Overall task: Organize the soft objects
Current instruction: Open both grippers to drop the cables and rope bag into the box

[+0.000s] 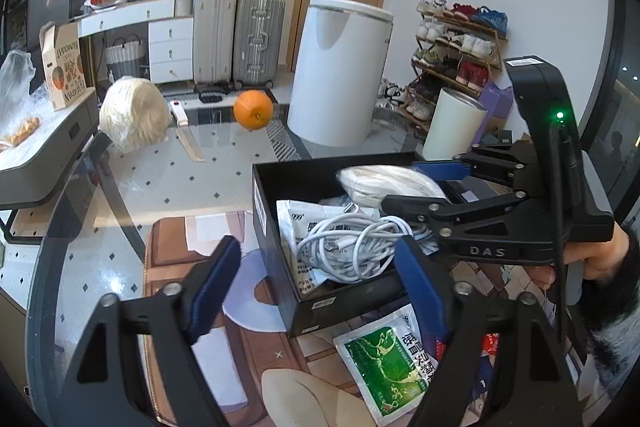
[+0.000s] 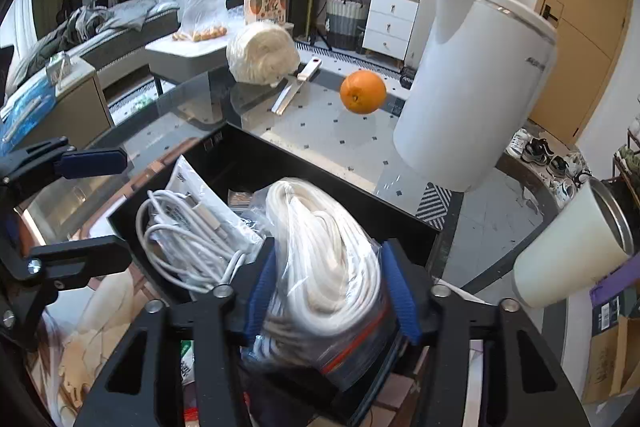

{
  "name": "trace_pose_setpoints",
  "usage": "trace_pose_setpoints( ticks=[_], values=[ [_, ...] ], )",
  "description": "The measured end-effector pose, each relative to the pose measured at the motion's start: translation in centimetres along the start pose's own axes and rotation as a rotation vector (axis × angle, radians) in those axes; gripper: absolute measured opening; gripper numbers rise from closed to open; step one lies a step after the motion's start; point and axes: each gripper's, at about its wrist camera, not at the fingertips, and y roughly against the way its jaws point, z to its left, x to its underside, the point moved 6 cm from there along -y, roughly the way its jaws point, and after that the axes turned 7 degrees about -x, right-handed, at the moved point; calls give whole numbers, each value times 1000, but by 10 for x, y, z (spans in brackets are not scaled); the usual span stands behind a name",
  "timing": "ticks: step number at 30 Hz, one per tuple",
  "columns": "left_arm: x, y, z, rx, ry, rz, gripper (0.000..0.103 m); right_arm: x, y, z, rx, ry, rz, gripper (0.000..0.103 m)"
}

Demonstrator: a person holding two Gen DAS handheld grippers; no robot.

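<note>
The right hand-held gripper clamps a bagged rope coil over the black box, seemingly not yet resting inside. The left hand-held gripper gapes wide, holding nothing, near the white cable.

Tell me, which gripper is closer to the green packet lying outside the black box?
Left. The left gripper hangs open right beside the green packet; the right gripper is over the black box, clamped on the bagged rope.

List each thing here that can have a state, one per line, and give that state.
right gripper: shut on the bagged rope
bagged rope: held over the black box
left gripper: open, holding nothing
black box: open, no lid on it
white cable: coiled, lying in the box
green sachet: flat, outside the box
</note>
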Motion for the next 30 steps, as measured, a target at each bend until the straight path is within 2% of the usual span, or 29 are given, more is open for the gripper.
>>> trace_pose_setpoints(
  ticks=[4,8,10,15,20,30],
  values=[
    [0,2,0,-8,-5,-12,88,1,20,3,16,14,-46,81],
    [1,5,-1,-18,-9,-24,91,5,42,6,19,8,-79,85],
    [2,6,-2,-33,-13,-25,100,8,53,7,21,-1,-99,90],
    [5,14,-7,-48,-19,-55,103,17,81,12,10,-48,-164,101],
    [8,25,-10,-68,-29,-78,103,32,101,21,-12,-98,-207,102],
    [31,38,-15,-78,2,-80,103,69,117,30,-22,-187,-234,102]
  ],
)
